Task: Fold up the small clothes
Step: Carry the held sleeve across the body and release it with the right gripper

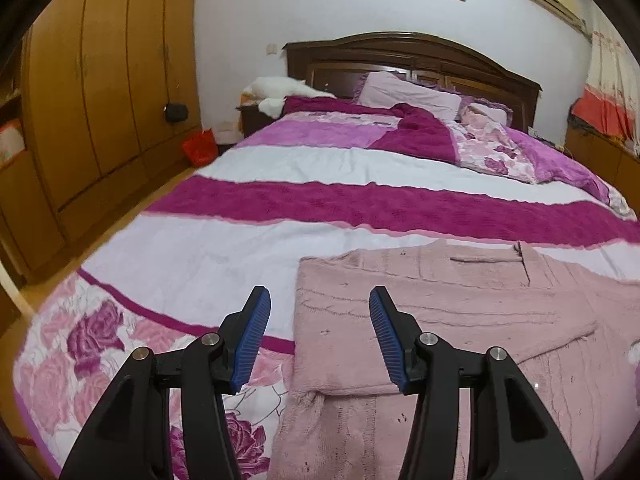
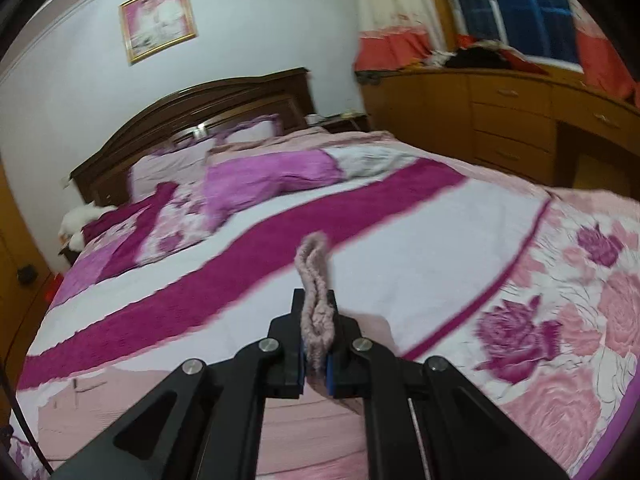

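Observation:
A dusty-pink knitted sweater (image 1: 460,312) lies spread on the bed, its left part folded over into a flat panel. My left gripper (image 1: 320,308) hovers above that folded edge, open, with nothing between its blue pads. In the right wrist view my right gripper (image 2: 316,320) is shut on a doubled fold of the pink sweater (image 2: 314,276), which sticks up past the fingertips. The rest of the garment trails below and behind that gripper (image 2: 304,432), lifted off the bedspread.
The bed (image 1: 280,168) carries a white, magenta and rose-print cover, with a crumpled purple quilt (image 1: 500,148) and pillows near the dark headboard (image 1: 400,52). Wooden wardrobes (image 1: 100,80) stand left, a red bag (image 1: 199,146) on the floor, a wooden dresser (image 2: 500,120) right.

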Demonstrator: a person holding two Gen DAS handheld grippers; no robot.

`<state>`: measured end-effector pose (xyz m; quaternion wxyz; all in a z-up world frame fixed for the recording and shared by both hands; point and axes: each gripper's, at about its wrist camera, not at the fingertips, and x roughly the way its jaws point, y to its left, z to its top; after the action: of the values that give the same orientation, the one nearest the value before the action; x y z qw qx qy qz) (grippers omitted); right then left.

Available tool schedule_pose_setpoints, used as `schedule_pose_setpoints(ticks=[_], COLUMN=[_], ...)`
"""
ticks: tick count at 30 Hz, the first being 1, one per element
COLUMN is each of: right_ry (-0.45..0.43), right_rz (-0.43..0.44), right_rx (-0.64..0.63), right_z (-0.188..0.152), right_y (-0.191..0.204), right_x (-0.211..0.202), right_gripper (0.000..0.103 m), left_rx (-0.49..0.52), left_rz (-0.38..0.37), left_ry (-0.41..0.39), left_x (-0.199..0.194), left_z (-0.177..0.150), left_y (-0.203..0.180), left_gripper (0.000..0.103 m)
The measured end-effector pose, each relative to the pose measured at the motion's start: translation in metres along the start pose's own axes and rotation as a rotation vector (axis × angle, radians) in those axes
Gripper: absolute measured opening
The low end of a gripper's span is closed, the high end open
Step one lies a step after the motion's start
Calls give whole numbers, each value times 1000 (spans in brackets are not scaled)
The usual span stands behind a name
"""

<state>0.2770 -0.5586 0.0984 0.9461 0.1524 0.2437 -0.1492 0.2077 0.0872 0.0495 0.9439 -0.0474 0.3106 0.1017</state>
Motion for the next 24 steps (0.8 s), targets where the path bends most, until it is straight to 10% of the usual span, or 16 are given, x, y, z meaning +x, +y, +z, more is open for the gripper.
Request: schedule_pose_setpoints(ticks=[24], right_ry=[-41], right_rz=[240], right_rx=[-300], right_z=[-2], right_y=[333], right_x=[-90], right_gripper=[7], left_rx=[-6], left_rz=[-33], left_ry=[55], left_x=[7], left_z=[0], left_y=[38], left_gripper=[28])
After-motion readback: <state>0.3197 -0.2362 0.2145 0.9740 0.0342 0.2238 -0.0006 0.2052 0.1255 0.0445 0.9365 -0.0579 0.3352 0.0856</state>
